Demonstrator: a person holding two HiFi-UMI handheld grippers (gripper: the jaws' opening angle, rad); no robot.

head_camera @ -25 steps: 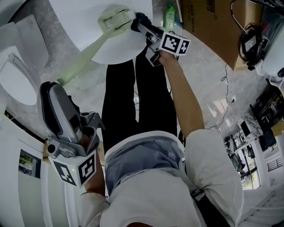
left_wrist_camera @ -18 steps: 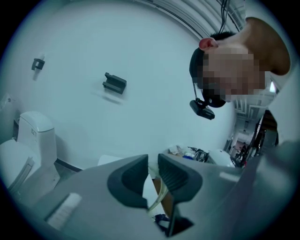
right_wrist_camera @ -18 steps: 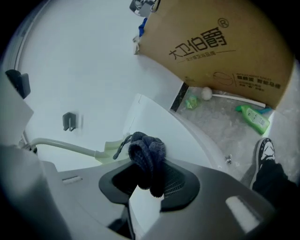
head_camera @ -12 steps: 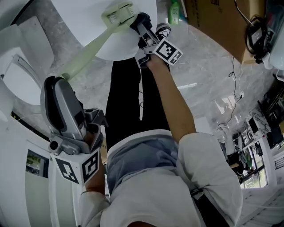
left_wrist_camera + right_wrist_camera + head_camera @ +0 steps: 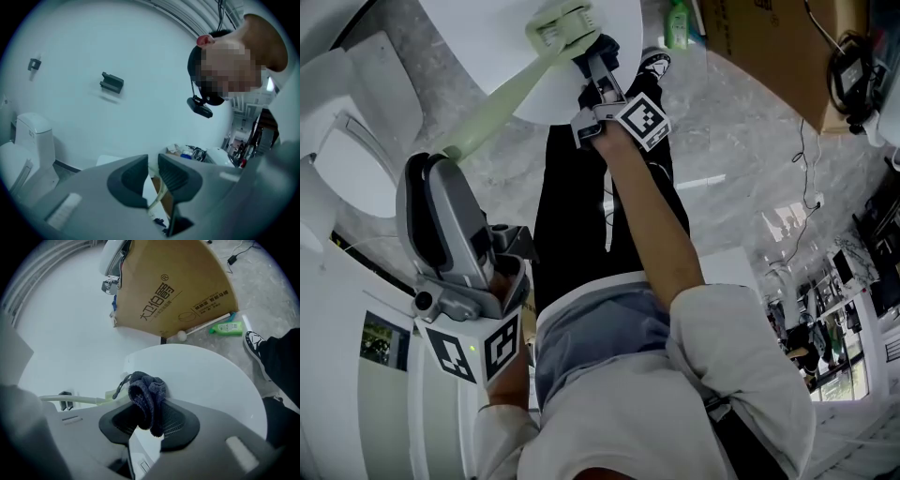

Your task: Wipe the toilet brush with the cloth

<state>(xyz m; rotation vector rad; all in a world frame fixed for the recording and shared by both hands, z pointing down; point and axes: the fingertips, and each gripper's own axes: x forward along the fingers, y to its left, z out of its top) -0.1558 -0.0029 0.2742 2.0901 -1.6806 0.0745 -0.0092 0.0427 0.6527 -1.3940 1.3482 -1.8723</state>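
R gripper [image 5: 149, 422] pinches dark cloth [image 5: 147, 394], seemingly against brush handle [image 5: 79, 400].

Toilet brush [image 5: 492, 111]: pale green, long-handled, held slanted; the handle is clamped between the jaws of the left gripper [image 5: 152, 163].
Cloth [image 5: 147, 397]: dark, fluffy, bunched; pinched in the right gripper [image 5: 150, 417], just beside the brush head.

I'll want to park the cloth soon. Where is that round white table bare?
The round white table is bare across its broad half toward the brown cardboard box and the green bottle. It is crowded at the edge nearest the right tongs, where the dark blue cloth they grip sits beside the pale green toilet brush.
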